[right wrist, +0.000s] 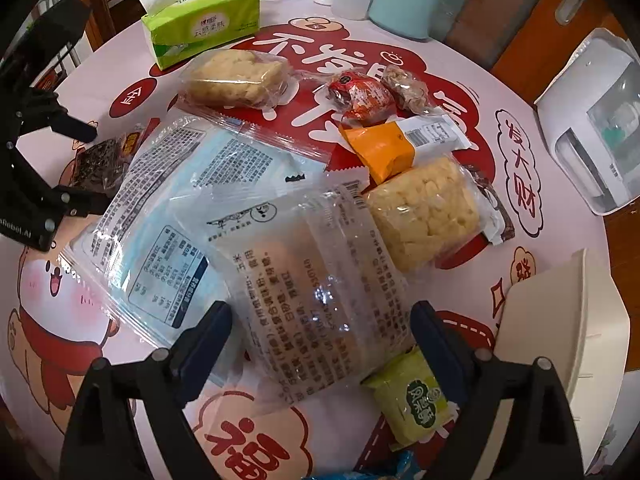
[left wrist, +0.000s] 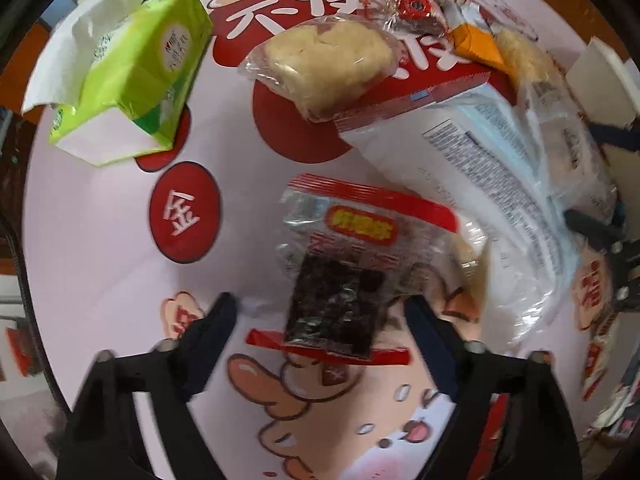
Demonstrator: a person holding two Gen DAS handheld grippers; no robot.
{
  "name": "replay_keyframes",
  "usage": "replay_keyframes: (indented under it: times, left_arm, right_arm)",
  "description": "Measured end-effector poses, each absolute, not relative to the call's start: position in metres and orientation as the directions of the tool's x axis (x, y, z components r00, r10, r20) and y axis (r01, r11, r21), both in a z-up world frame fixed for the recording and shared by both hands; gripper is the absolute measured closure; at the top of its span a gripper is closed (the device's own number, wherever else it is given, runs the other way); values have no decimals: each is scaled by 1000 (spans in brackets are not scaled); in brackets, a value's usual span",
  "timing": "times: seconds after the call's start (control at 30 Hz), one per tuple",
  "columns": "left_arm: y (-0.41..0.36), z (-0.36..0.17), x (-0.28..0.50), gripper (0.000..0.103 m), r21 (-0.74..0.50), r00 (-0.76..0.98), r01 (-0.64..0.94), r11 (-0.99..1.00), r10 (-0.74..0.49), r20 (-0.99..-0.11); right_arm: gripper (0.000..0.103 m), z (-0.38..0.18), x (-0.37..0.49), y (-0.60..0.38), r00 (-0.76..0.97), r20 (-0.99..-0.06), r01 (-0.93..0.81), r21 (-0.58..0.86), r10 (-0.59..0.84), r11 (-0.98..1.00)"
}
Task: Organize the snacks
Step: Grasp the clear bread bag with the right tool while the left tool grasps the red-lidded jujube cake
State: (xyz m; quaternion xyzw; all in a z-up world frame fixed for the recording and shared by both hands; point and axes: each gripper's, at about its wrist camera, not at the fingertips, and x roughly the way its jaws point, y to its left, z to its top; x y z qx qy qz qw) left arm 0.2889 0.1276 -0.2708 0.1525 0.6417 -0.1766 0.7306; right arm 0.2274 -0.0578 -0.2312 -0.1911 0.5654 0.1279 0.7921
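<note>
Snacks everywhere on this round table with the cartoon cloth, nothing sorted yet as far as I can judge.

Nearest stuff first. The right gripper has its fingers spread wide, holding nothing, hovering over the clear frosted pack that lies between them. My guess is that's the next pick. A small green pack sits just beside the right finger, and the corner of something blue pokes in at the very bottom, too cropped to identify. A cream bin stands near on the right, probably where things are meant to go; I can't see inside it.

Over on the left, the left gripper is also spread apart and empty, fingers on either side of the seaweed pack, which lies flat on the cloth. It looks lined up for a grab but I see no contact.

Mid table: one big pale blue bag partly under the frosted pack, and one orange bar.

Further out: puffed rice cakes, two of them, one right of the frosted pack and one far left. Then one red wrapped sweet and one brown nutty piece touching each other.

Far edge: one tissue box, some bottles and a teal cup, and a white appliance off right. None of those are snacks, so I'd say they stay put.
</note>
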Motion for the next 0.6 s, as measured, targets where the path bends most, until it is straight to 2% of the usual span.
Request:
replay_keyframes:
  times: [0.03,0.07,0.13,0.23,0.4,0.6]
  left_arm:
    - [125,-269,288,53,-8,123,448,894,-71,-990]
    - [124,-266,285,64,-5,139,448,894,-76,-987]
    - [126,-267,282,65,7,148,416,909,-60,-987]
    - [132,-268,272,65,1,150,370,929,-58,-987]
    - [142,-246,240,65,-22,177,309,951,-80,-981]
    - [143,-191,194,65,-61,248,294,954,-138,-959]
  right_arm:
    - [19,-230,226,-58,333,-943,-416,-158,-12,895]
    - [23,-230,226,-58,338,-941,-411,-167,-20,896]
    - [35,-228,223,-59,339,-941,-400,-158,-15,903]
    - [40,-224,215,-60,347,-937,-361,-160,-27,919]
    - [41,-212,189,-65,339,-941,-295,-110,-3,949]
    - [41,-176,131,-76,381,-923,-209,-29,54,977]
